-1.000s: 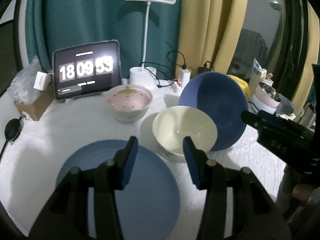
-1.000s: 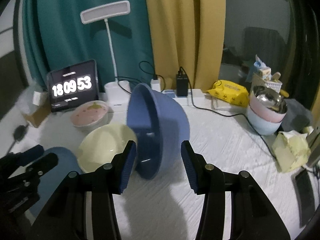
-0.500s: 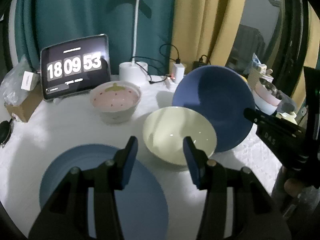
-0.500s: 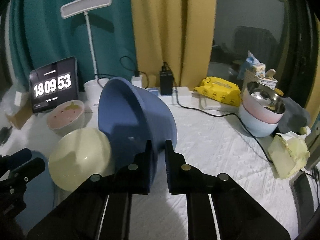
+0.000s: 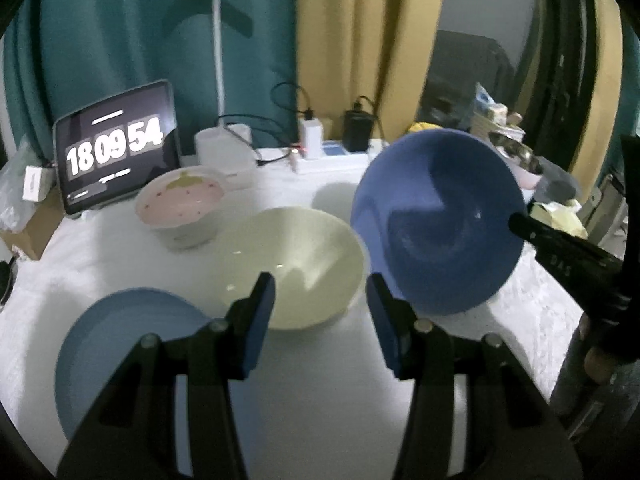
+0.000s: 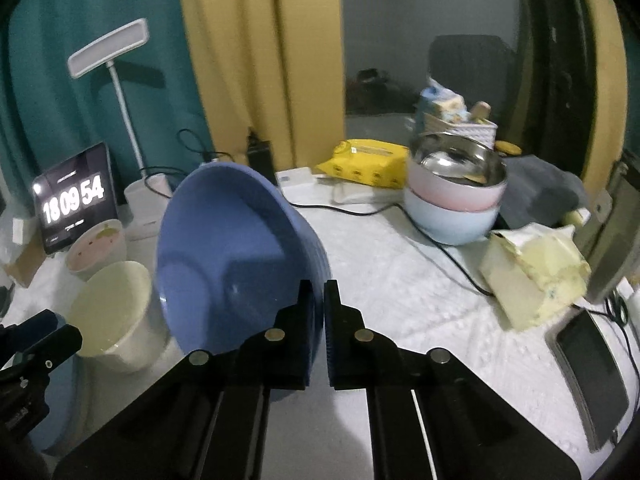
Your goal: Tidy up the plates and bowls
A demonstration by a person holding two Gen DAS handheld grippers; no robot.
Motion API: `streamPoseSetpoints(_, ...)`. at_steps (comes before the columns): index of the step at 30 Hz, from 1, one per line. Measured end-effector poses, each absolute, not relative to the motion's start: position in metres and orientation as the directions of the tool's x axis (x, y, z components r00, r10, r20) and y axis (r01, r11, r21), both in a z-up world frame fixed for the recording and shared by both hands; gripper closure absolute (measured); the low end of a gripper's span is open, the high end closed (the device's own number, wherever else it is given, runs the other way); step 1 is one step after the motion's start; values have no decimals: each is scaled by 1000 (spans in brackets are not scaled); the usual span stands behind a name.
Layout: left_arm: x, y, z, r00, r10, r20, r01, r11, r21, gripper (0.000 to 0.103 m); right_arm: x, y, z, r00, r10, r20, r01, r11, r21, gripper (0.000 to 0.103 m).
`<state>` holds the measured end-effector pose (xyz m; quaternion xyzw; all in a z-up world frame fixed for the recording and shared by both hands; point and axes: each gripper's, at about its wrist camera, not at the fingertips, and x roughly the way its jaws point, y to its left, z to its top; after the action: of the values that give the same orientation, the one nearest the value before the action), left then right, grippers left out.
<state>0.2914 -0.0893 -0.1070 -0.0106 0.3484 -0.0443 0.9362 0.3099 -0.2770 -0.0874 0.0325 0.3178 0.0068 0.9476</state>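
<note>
Right wrist view: the right gripper point(image 6: 323, 312) pinches the tilted deep blue bowl's point(image 6: 224, 248) rim, likely to nest it in the adjacent cream bowl point(image 6: 116, 312); the left gripper point(image 5: 320, 320) hovers spread, empty.

Right black two-finger gripper point(image 6: 319, 312): jaws clamped together, pinching a tilted blue bowl's rim. Left black two-finger gripper point(image 5: 320, 320): jaws parted, empty, angled downward over the surface.
</note>
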Motion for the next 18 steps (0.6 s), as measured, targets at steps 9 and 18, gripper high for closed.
streamPoseSetpoints(9, 305, -150, -117, 729, -139, -671, 153, 987, -39, 54, 308, -336, -96, 783, 31, -621, 59, 991, 124, 97)
streamPoseSetpoints(18, 337, -172, -104, 754, -154, -639, 139, 988, -73, 54, 322, -360, -87, 789, 129, -601, 20, 972, 235, 79)
